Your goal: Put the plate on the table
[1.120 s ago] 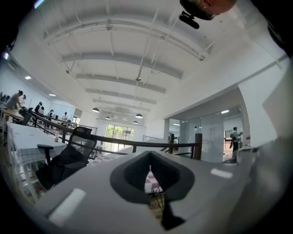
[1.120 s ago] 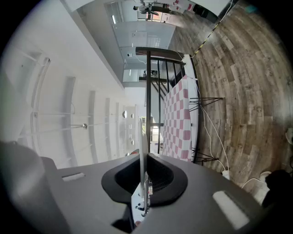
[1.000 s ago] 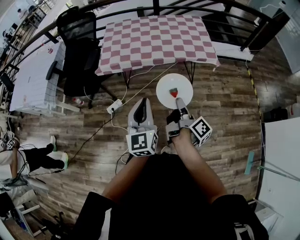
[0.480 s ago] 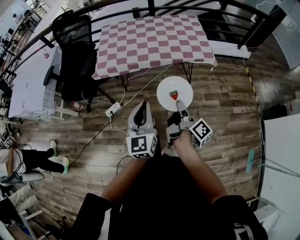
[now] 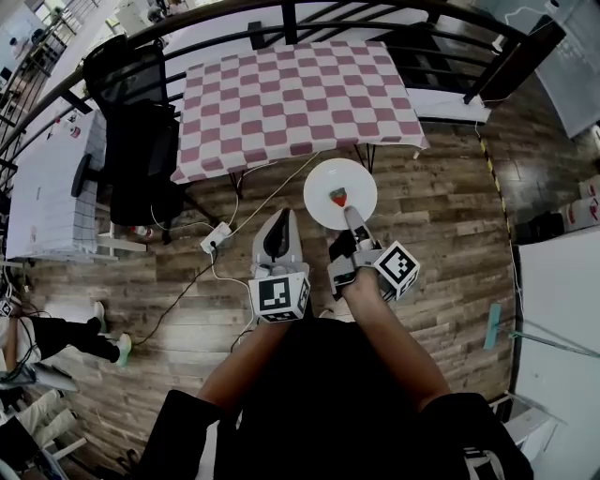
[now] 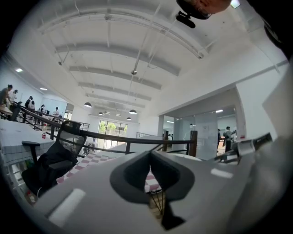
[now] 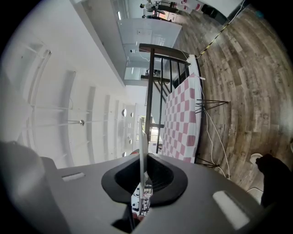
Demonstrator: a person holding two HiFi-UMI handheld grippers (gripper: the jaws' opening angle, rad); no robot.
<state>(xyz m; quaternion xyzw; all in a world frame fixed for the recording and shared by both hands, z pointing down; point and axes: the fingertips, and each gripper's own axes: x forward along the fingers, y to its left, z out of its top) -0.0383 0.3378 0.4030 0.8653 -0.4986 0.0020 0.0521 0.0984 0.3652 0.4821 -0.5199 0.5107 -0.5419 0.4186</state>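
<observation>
A round white plate point(image 5: 328, 178) with a small red and green item point(image 5: 338, 198) on it hangs over the wooden floor, just short of the table's near edge. My right gripper point(image 5: 348, 215) is shut on the plate's near rim. In the right gripper view the plate point(image 7: 143, 151) shows edge-on as a thin white line pinched between the jaws of the right gripper point(image 7: 142, 183). The table point(image 5: 295, 89) wears a red and white checked cloth and is bare. My left gripper point(image 5: 278, 217) is level beside the right one, shut and holding nothing. Its closed tips point(image 6: 149, 157) point at the table point(image 6: 151, 180).
A black office chair point(image 5: 141, 141) stands left of the table, and a dark railing point(image 5: 375, 14) runs behind it. A white power strip point(image 5: 211, 243) with cables lies on the floor. A white desk point(image 5: 47, 178) is at far left, and a seated person's legs point(image 5: 66, 333) at lower left.
Both grippers and the plate have come closer to the checked table; the plate's far rim now sits near the table's front edge. The grip on the plate is unchanged.
</observation>
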